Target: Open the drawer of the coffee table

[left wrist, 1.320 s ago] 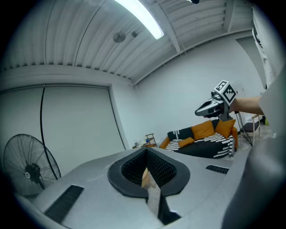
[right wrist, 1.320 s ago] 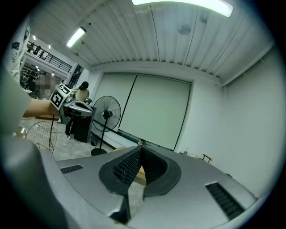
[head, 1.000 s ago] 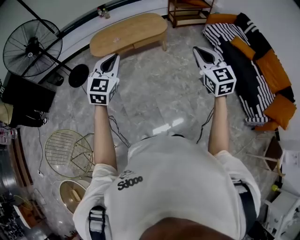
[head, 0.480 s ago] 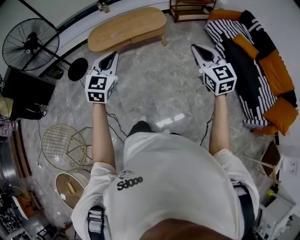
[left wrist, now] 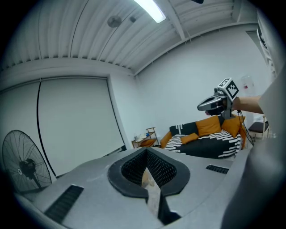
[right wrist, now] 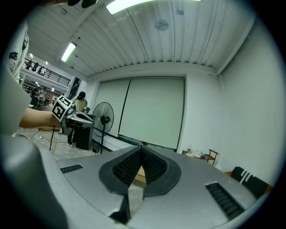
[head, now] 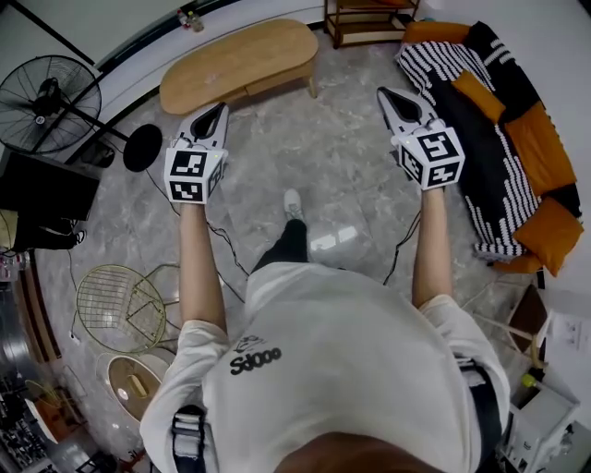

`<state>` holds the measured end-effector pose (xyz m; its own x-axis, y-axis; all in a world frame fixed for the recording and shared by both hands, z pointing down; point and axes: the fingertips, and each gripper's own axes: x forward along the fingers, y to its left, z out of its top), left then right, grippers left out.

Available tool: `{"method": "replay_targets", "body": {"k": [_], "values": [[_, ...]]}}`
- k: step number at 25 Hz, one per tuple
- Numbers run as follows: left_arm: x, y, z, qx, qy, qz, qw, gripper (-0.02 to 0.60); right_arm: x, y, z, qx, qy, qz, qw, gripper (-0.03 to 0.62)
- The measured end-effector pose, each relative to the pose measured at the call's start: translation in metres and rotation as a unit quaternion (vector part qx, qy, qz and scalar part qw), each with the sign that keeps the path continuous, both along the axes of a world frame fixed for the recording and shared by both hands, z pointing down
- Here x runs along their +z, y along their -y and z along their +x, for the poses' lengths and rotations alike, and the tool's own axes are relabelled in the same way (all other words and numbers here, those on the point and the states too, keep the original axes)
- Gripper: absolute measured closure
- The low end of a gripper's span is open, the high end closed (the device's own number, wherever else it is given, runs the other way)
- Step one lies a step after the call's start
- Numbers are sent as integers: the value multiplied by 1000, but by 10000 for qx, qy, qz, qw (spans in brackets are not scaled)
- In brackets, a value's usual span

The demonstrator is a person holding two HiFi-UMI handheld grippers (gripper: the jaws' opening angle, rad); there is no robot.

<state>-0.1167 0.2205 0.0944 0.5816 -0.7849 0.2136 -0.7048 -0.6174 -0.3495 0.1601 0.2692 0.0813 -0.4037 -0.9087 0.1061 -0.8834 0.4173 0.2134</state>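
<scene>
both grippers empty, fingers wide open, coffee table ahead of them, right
Not wide open: each gripper view shows the fingers together. The left gripper and right gripper are empty, and the coffee table is ahead of them.

White lettered T-shirt (head: 351, 360), black trousers (head: 288, 244), white shoe (head: 293, 203); grey left gripper (head: 221, 109) and right gripper (head: 385, 94)

Your head camera sits above your shoulders and looks steeply down and forward, with the coffee table (head: 238, 63) far ahead. Each gripper camera rides low behind its own jaws and faces near level across the room. The left one catches the sofa (left wrist: 210, 138) and the right gripper (left wrist: 202, 106), the right one the fan (right wrist: 102, 118) and the left gripper (right wrist: 87, 119). All three share the wooden shelf (head: 369, 18) at the far wall.
</scene>
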Motion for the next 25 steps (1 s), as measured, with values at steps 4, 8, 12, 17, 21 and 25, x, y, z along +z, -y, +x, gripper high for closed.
{"method": "replay_targets", "body": {"k": [4, 8, 12, 17, 21, 25], "values": [[8, 56, 2, -46, -70, -34, 10000, 566, 6, 53, 6, -37, -143, -14, 9999, 589], [17, 126, 2, -151, -141, -91, 9997, 566, 13, 116, 15, -77, -191, -92, 9997, 589], [20, 196, 5, -205, -166, -156, 9995, 566, 13, 187, 19, -178, -141, -179, 9996, 589], [21, 271, 3, -265, -116, -227, 9993, 566, 12, 270, 15, -312, -36, -206, 9993, 589], [26, 315, -2, -354, -60, -283, 9990, 566, 15, 323, 8, -468, -12, -199, 9987, 589], [35, 351, -12, -424, -28, -386, 9984, 566, 24, 366, 0, -570, 55, -362, 9977, 589]]}}
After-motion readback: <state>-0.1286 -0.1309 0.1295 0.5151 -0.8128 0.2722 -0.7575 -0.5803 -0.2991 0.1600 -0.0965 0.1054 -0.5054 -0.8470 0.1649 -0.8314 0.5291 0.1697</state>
